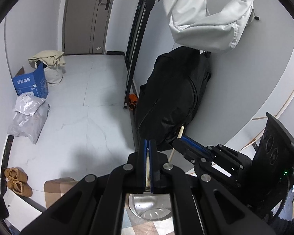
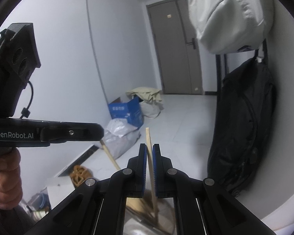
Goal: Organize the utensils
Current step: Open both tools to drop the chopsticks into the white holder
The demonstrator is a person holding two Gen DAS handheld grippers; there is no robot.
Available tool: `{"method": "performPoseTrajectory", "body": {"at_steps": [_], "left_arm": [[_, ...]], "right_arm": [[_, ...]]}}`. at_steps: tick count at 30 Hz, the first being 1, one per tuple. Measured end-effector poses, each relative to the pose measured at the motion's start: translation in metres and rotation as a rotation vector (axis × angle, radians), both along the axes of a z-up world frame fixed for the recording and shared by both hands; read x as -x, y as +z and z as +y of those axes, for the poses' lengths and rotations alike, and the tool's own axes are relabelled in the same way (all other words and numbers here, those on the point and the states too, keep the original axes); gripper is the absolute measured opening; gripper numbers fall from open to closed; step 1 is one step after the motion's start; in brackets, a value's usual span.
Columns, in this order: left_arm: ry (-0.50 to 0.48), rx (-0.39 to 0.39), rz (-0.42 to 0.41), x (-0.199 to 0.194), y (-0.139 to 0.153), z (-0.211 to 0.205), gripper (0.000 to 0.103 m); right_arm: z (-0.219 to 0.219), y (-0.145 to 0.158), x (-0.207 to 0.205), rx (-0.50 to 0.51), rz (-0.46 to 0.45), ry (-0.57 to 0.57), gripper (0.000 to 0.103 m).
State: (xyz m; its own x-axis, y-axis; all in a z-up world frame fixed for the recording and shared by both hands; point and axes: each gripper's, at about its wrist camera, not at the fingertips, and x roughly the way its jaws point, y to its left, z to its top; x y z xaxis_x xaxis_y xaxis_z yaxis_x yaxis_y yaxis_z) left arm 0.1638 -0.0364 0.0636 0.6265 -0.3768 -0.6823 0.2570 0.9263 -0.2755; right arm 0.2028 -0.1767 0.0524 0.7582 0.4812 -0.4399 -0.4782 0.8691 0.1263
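Below both tools sat a shiny metal container holding what seemed, through blur, more pale wooden chopsticks, while the left gripper and right gripper, each pressed together, pinched one slender, light-wood chopstick apiece above it.

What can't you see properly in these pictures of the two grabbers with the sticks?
- Left wrist view: most of the chopstick in the left gripper is hidden by its fingers.
- Right wrist view: the lower end of the chopstick in the right gripper is blurred.
- Both views: the metal container is mostly covered by gripper arms.
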Motion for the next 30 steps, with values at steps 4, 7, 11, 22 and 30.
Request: {"method": "performPoseTrajectory", "body": {"at_steps": [4, 7, 11, 22, 30], "left_arm": [[-0.008, 0.026, 0.029, -0.004, -0.008, 0.004, 0.0], [-0.001, 0.014, 0.033, -0.004, -0.012, 0.003, 0.0], [0.02, 0.048, 0.076, -0.006, -0.018, 0.011, 0.0], [0.133, 0.038, -0.059, 0.043, 0.013, 0.024, 0.068], [0.162, -0.022, -0.169, 0.098, 0.037, 0.016, 0.083]], "right_arm": [[0.008, -0.007, -0.004, 0.027, 0.042, 0.029, 0.006], [0.009, -0.015, -0.006, 0.042, 0.073, 0.029, 0.008], [0.003, -0.023, -0.004, 0.038, 0.13, 0.018, 0.012], [-0.021, 0.006, 0.049, -0.04, 0.091, -0.065, 0.062], [-0.012, 0.035, 0.111, -0.063, -0.008, -0.025, 0.073]]}}
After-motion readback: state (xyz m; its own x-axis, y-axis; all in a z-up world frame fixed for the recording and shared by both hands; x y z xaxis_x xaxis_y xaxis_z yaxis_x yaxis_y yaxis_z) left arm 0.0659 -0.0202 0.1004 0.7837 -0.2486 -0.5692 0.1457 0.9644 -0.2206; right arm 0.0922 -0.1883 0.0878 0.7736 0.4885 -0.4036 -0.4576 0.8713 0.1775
